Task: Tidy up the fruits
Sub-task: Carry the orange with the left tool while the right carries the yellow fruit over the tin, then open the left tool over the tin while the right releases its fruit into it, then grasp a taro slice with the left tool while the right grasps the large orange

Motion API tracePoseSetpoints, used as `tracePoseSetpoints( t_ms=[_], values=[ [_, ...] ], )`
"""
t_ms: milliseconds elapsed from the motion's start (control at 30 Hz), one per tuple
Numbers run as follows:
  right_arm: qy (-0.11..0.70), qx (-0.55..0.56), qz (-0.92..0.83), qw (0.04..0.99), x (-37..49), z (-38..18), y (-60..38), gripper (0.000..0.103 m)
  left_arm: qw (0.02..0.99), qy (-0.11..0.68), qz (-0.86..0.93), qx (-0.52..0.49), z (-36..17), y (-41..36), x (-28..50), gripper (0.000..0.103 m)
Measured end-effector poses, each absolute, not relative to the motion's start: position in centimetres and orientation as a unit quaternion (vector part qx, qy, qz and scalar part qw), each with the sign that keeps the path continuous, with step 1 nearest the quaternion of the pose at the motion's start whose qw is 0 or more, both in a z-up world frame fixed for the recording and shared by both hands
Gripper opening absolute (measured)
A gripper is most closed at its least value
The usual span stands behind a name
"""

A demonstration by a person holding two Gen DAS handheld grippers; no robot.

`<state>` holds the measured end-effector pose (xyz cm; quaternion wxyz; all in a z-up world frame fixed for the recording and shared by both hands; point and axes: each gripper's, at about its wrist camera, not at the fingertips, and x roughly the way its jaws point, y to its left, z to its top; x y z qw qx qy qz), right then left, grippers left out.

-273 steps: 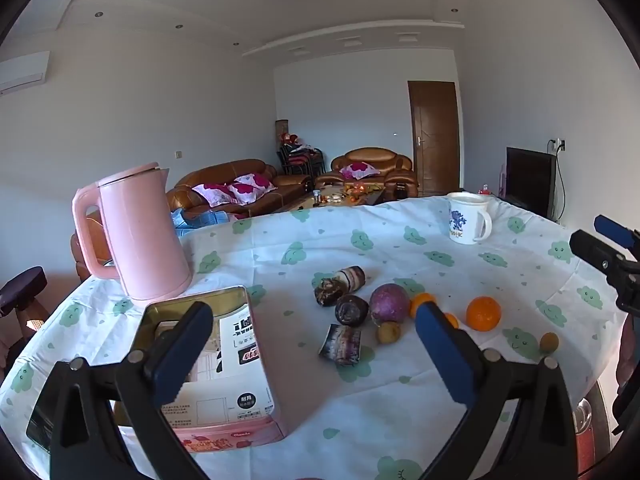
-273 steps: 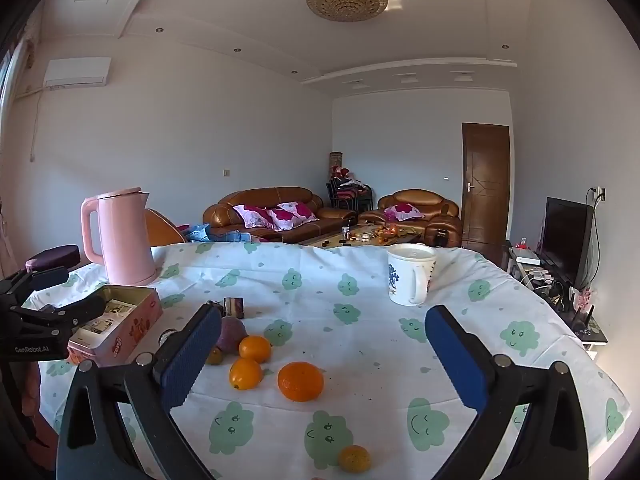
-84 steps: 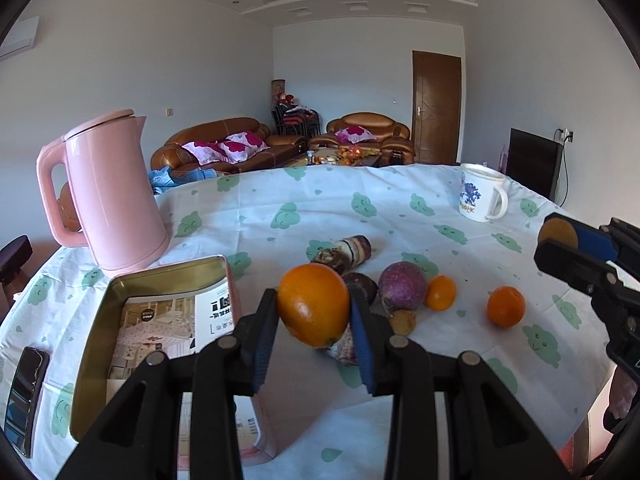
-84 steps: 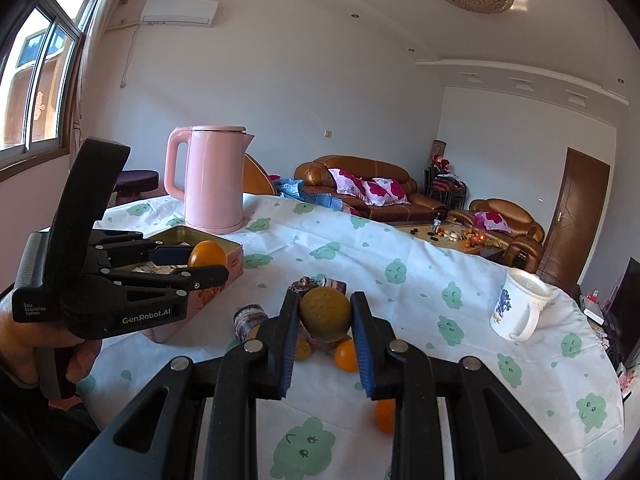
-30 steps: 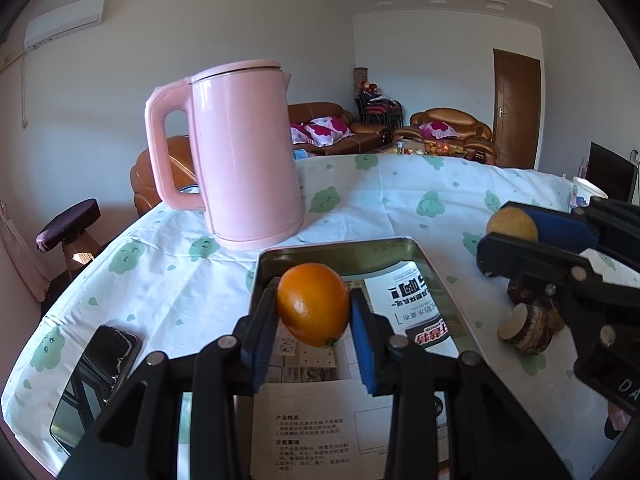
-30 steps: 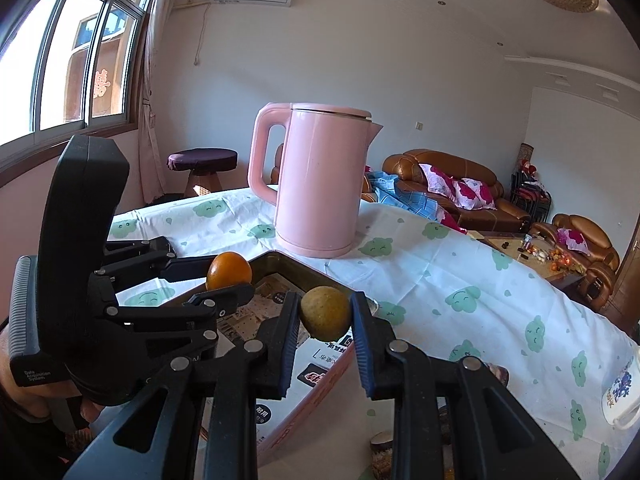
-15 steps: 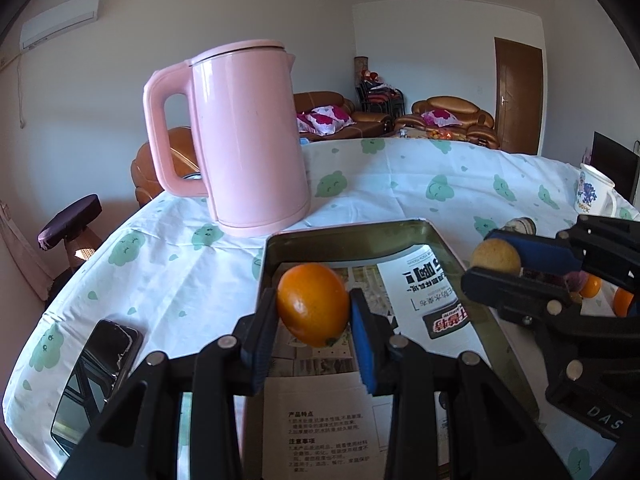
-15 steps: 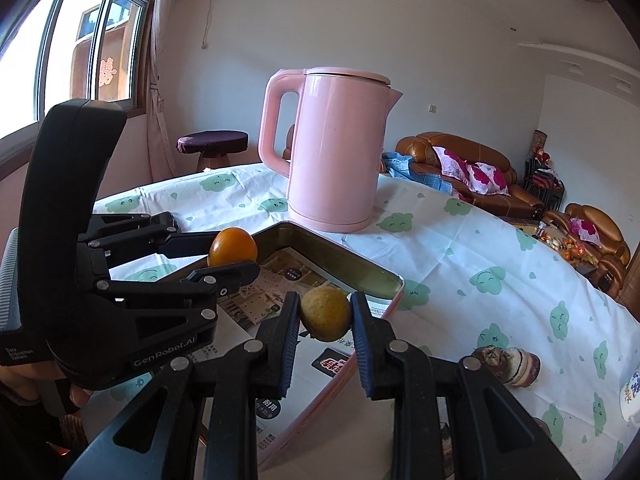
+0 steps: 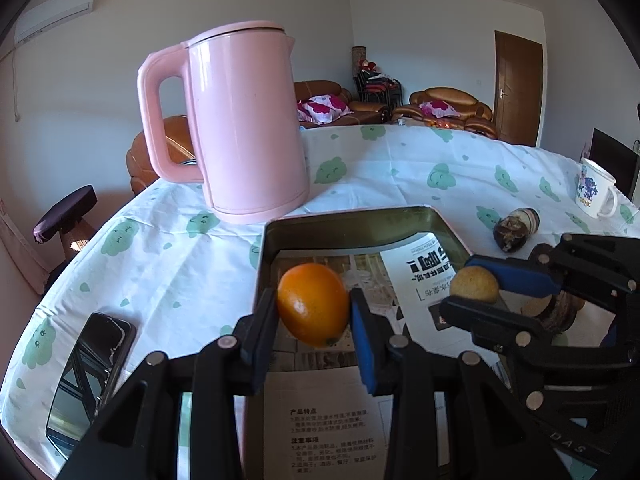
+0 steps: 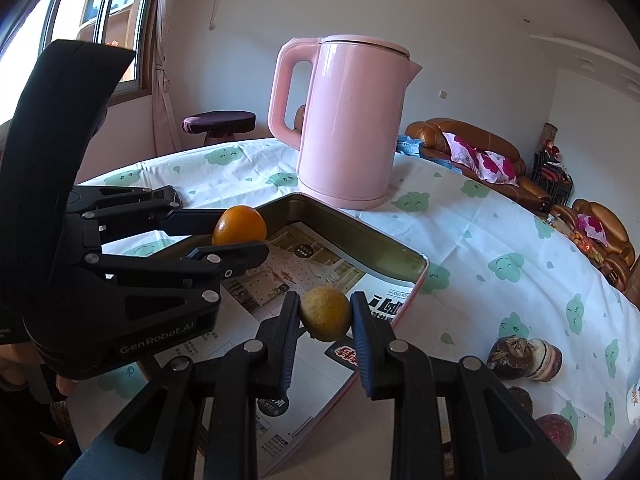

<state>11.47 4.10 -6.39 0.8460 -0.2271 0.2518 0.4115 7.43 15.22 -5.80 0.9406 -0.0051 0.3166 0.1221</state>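
Note:
My left gripper (image 9: 313,309) is shut on an orange (image 9: 313,305) and holds it over the open metal tin (image 9: 352,218), near its far left corner. The orange also shows in the right wrist view (image 10: 239,225). My right gripper (image 10: 325,313) is shut on a small yellow-brown fruit (image 10: 325,313) over the tin's right side (image 10: 362,247). That fruit shows in the left wrist view (image 9: 474,284) too. The tin is lined with printed paper sheets (image 9: 430,274).
A pink kettle (image 9: 244,124) stands just behind the tin. A black phone (image 9: 90,372) lies left of the tin. Dark roots (image 9: 516,230) and a purple fruit (image 10: 556,434) lie right of the tin. A white mug (image 9: 594,194) stands far right.
Both grippers have come lower and closer over the tin, each still holding its fruit. The kettle looms larger in both views.

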Motion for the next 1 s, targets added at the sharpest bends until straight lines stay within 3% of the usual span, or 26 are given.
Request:
tracePoseSetpoints(
  t_ms=[267,467,633,733,867,1000],
  values=[
    [0.266,-0.233,0.411,0.841,11.7,-6.9,4.4,0.028,0.940,0.318,0.126,0.002,-5.8,15.0,7.4,0.041],
    [0.256,-0.231,0.404,0.847,11.4,-6.5,3.9,0.046,0.943,0.308,0.128,-0.001,-5.6,14.9,7.0,0.057],
    [0.240,-0.233,0.387,0.859,11.0,-5.0,0.6,0.047,0.951,0.286,0.117,-0.007,-4.7,14.0,6.2,0.069],
    [0.231,-0.232,0.368,0.870,11.0,-3.5,-2.6,0.048,0.955,0.277,0.104,-0.005,-4.1,12.9,6.1,0.071],
    [0.212,-0.230,0.327,0.892,10.8,-1.4,-7.3,0.066,0.959,0.273,0.078,0.000,-3.7,10.6,6.2,0.073],
    [0.204,-0.216,0.286,0.911,10.8,0.3,-11.8,0.068,0.960,0.277,0.050,0.017,-3.8,8.0,6.5,0.073]
  ],
)
